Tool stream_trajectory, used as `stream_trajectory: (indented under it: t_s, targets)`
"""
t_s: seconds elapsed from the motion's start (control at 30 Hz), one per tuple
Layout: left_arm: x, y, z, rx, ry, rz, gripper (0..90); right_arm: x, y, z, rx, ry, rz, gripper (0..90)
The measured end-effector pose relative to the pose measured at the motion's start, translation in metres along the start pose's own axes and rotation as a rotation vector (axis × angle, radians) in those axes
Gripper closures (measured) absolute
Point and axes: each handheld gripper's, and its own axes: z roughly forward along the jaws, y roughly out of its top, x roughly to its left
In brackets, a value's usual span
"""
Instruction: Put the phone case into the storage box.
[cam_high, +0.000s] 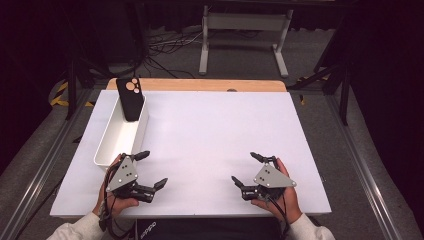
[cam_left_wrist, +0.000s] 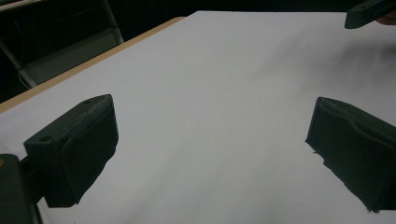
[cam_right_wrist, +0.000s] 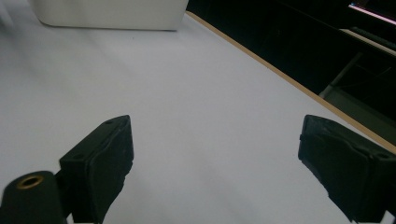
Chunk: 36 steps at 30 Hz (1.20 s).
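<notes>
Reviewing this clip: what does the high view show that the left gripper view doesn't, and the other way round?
The high view alone shows the white bin at the table's left, the black phone case leaning upright at the bin's far end, both hands, and the left tool, open over bare surface. The left gripper view alone gives a close look at its own black jaws, spread wide with nothing between them. Both share the white tabletop, its wooden far edge, and the right tool; the left gripper view catches just a dark tip of it at the top right corner.
</notes>
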Motion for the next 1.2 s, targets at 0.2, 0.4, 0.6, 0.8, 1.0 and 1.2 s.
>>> stream_trajectory:
  t_s: [0.2,0.4,0.6,0.8,1.0,1.2]
  targets:
    - [0.0002,0.0003,-0.0009,-0.001,0.003,-0.001,2.8,0.0009,0.0005,0.0003,0.0,0.002,-0.003,11.2]
    - [0.0003,0.0011,-0.0008,-0.005,-0.003,0.003,2.8,0.0005,0.0007,-0.0001,-0.001,0.002,0.001,11.3]
    - [0.0012,0.0026,-0.0014,-0.005,0.013,0.014,2.7,0.001,0.0003,0.0012,-0.002,0.008,0.007,11.5]
    - [0.0034,0.0035,-0.0019,-0.003,0.019,0.0,2.5,-0.0006,-0.0008,0.0009,-0.024,0.005,0.026,12.7]
    - [0.0037,0.0049,-0.0021,-0.007,0.031,-0.001,2.6,-0.0006,-0.003,0.0034,-0.013,0.004,0.026,12.4]
    - [0.0052,0.0062,-0.0039,-0.019,0.034,-0.003,2.7,-0.0012,-0.0037,0.0018,-0.009,-0.023,0.035,12.5]
